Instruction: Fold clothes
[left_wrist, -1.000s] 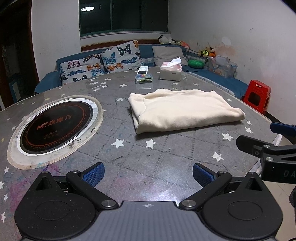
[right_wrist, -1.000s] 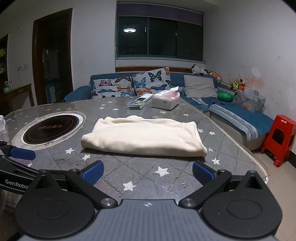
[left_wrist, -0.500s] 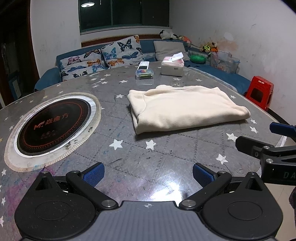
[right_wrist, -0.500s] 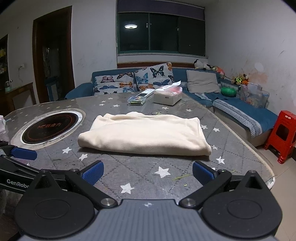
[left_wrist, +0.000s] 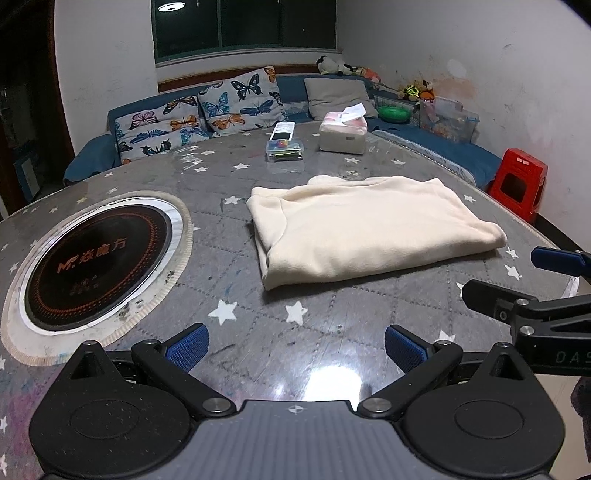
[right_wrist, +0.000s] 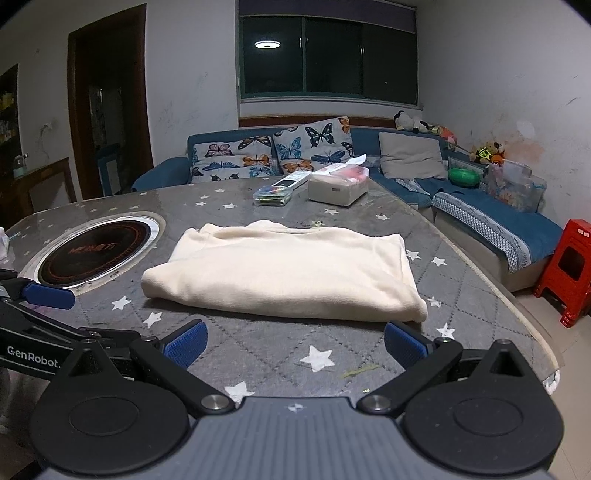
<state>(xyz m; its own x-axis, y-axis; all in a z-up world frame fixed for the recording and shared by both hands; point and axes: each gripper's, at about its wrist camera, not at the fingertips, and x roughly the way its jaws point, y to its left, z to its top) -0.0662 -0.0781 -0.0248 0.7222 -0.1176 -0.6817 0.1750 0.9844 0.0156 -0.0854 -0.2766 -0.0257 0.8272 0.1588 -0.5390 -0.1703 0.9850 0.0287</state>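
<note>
We see the cream garment (left_wrist: 369, 225) lying flat on the worktop (left_wrist: 317, 325), already folded into a long rectangle w/ its thick doubled edge toward us, right of the round cooktop inset (left_wrist: 96, 262). It sits mid-worktop, well clear of the tissue box (left_wrist: 343, 134) and the small clear case (left_wrist: 285, 150) at the far side. Our left tool (left_wrist: 295, 345) hovers near the front edge, jaws spread wide, holding nothing; the right tool (right_wrist: 295, 345) is likewise wide open and empty, just short of the garment's near edge. Neither touches fabric. Our read: we're btwn folds, maybe one more to go. Next move prob. needs both tools on one short end, pinching all layers, then carrying it over to the other end w/o dragging the bottom layer
</note>
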